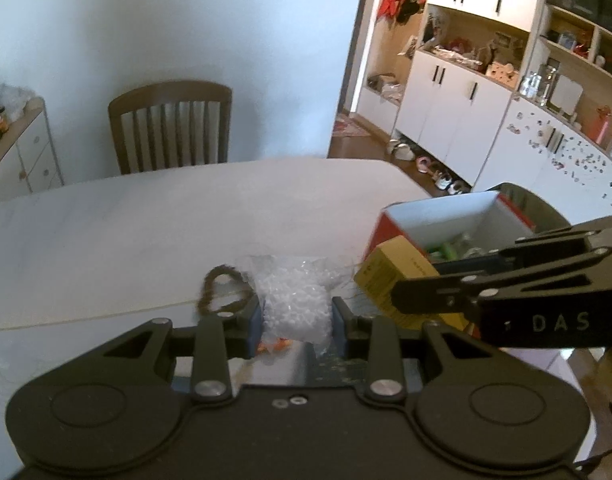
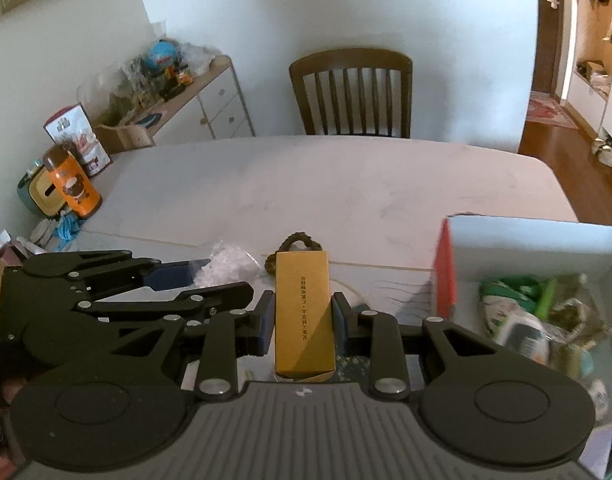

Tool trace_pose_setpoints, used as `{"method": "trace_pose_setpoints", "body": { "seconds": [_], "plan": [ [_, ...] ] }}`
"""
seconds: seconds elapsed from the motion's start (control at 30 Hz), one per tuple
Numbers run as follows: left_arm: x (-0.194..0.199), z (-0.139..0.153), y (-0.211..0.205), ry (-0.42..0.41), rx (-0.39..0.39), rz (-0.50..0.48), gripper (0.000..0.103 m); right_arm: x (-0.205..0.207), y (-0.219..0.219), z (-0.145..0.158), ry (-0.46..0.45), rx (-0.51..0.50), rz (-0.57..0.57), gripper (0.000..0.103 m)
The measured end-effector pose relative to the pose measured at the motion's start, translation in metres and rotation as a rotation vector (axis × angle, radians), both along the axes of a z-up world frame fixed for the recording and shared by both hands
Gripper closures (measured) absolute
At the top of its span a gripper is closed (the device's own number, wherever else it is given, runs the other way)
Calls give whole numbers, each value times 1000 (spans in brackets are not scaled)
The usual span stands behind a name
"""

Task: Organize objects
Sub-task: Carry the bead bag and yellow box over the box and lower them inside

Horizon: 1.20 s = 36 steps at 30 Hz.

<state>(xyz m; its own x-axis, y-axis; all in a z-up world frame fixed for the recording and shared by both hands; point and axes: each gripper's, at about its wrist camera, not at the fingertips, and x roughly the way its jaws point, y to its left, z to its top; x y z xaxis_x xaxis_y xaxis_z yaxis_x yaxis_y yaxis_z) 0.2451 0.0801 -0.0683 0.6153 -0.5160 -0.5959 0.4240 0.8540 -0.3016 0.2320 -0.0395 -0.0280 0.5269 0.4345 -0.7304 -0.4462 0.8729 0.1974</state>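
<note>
Left claw (image 1: 295,316): closed around a clear bag of white beads (image 1: 295,292), held just above the pale tabletop (image 1: 145,216).
Right claw (image 2: 301,316): gripped a long yellow box (image 2: 303,312) by its sides, box pointing forward.
Brown cord loop (image 1: 221,290): lay on the tabletop beside the bag.
Red-and-white open box (image 2: 526,248): stood right of both claws, packets inside.
Wooden chair (image 2: 352,92): at the far edge.

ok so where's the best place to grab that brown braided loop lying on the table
Take the brown braided loop across one strand at its far, rounded end, coming straight down from above. It lies flat on the white table, so a side approach finds no purchase, and its near end is crowded by the clear bag of white beads and the yellow box.
</note>
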Motion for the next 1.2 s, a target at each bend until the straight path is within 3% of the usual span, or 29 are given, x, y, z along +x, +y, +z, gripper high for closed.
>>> {"method": "trace_pose_setpoints", "body": {
  "seconds": [0.6,1.0,1.2],
  "plan": [
    [-26,36,-103,-5,-13,-61,70,-28,-117,27,-55,34,-77,74],
    [-18,36,-182,15,47,-110,70,-4,-202,11,-45,66,-125,74],
    [-7,32,-217,23,82,-103,70,16,-242,-5,-31,36,-178,74]
  ]
}}
